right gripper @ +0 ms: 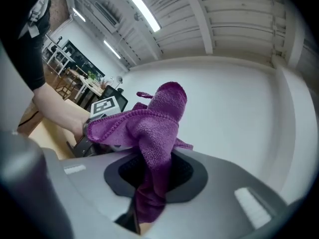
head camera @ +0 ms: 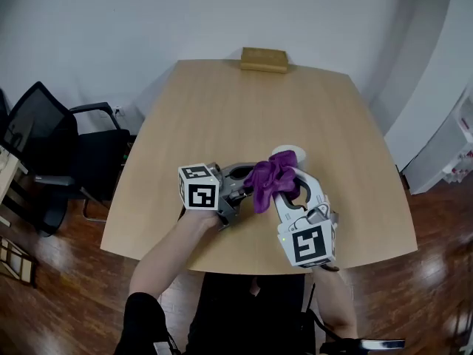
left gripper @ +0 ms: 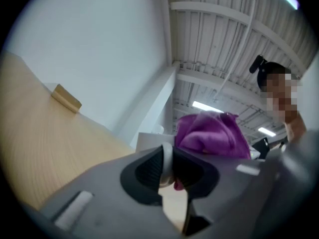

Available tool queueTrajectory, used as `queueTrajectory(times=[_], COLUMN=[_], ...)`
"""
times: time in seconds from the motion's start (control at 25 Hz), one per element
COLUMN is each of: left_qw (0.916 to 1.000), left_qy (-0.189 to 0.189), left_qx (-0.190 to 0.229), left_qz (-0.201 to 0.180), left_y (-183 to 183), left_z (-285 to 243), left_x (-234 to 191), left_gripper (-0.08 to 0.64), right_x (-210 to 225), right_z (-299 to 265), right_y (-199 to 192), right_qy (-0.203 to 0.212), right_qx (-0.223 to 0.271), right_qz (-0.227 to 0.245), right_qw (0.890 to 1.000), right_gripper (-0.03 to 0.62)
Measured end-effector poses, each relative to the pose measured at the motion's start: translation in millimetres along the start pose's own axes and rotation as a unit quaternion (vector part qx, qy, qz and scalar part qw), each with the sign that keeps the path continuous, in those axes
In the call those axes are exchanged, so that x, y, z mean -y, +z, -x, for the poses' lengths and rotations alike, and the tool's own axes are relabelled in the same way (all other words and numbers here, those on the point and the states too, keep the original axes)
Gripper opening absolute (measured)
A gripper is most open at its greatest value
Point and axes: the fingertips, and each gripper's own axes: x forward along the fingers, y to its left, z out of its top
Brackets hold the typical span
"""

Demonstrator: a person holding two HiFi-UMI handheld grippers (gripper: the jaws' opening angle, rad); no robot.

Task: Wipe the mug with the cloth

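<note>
With left tool (left gripper: 167, 172) apparently pinching the mug (head camera: 283, 152) and right tool (right gripper: 152, 179) clamped on the cloth (right gripper: 155, 124), hold steady, rub all round.

Bright, even light; fisheye edges dark, blurred.

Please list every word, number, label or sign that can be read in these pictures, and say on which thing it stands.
No readable words, numbers or brands in any view.
Left marker cube: black-and-white square patterns only, no letters.
Right marker cube: the same.
Tan box on the table: no print shows.
Purple cloth, white mug: no label shows.
</note>
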Motion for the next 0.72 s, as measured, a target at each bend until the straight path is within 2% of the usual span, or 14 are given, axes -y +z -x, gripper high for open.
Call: queueTrajectory(times=[0.12,0.24,0.32,0.4,0.48,0.56,0.64,0.72], left_qw=[0.9998,0.9998,0.9998,0.9999,0.9997,0.9990,0.9982,0.9980], left_qy=[0.004,0.010,0.003,-0.006,-0.018,-0.034,-0.047,-0.050], left_qx=[0.015,0.018,0.019,0.010,0.000,0.000,0.006,0.012], left_qz=[0.012,0.005,0.006,-0.002,-0.017,-0.029,-0.037,-0.037], left_y=[10.9,17.2,17.4,15.2,12.3,10.9,12.8,15.0], left_z=[7.8,12.8,13.7,12.6,9.9,6.3,3.7,4.9], left_x=[-0.7,-3.9,-3.8,-0.4,6.9,16.5,23.3,23.9], left_gripper=[0.074,0.074,0.071,0.069,0.067,0.067,0.067,0.071], right_x=[-23.8,-33.4,-19.7,5.5,26.6,32.2,27.8,20.7], right_z=[7.1,16.1,24.9,34.1,39.4,36.4,29.7,30.3], right_y=[-31.5,-60.4,-51.9,-20.9,11.4,25.9,24.3,14.7], right_qy=[0.025,0.045,0.036,0.012,-0.007,-0.007,0.002,0.007], right_qx=[-0.028,-0.056,-0.031,0.024,0.069,0.079,0.074,0.073], right_qz=[-0.019,-0.058,-0.093,-0.121,-0.114,-0.078,-0.049,-0.054], right_qw=[0.999,0.996,0.994,0.992,0.991,0.994,0.996,0.996], right_gripper=[0.081,0.081,0.081,0.081,0.081,0.083,0.083,0.083])
